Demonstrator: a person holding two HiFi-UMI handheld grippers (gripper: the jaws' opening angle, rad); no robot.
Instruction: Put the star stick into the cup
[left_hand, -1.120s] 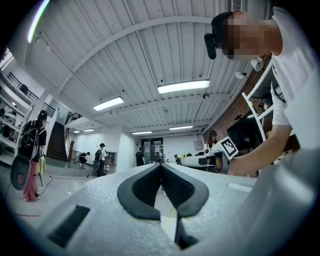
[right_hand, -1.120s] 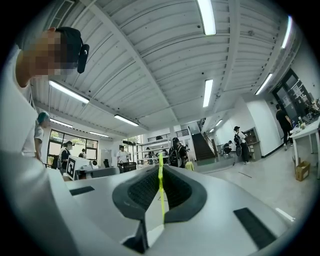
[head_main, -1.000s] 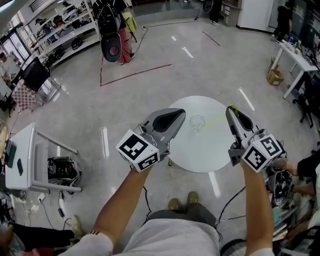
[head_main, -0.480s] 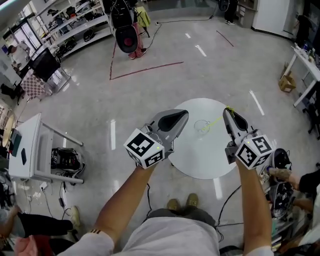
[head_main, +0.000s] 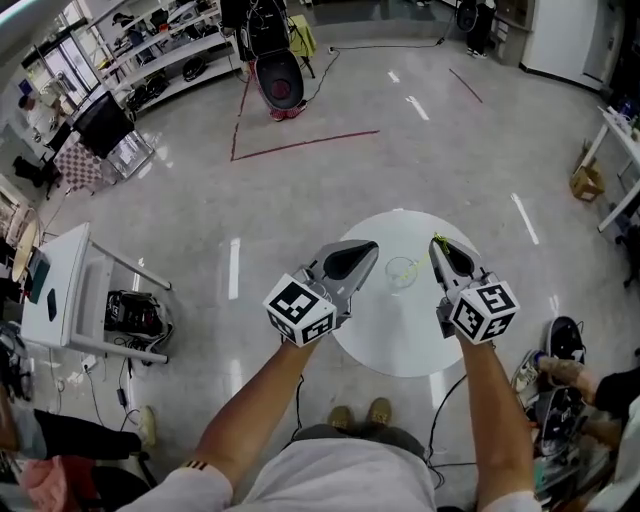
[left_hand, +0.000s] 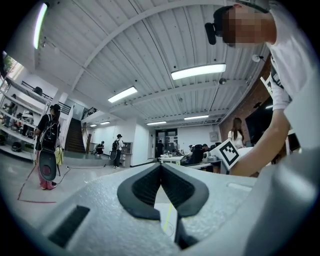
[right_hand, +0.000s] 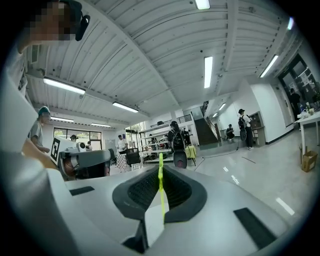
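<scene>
Star stick (right_hand: 161, 199) — clamped in right tongs (head_main: 438, 246) — near cup (head_main: 401, 272)

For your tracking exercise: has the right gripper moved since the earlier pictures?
Yes: the right gripper has moved left, closer to the cup on the table.

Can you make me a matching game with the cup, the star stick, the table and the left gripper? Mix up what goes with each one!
Things:
1. cup
2. star stick
3. table
4. left gripper

Colour or state:
A. shut, with nothing between its jaws
B. round and white
C. yellow-green, pinched in the right gripper
D. clear, standing on the table

Right pairs: 1-D, 2-C, 3-B, 4-A.
</scene>
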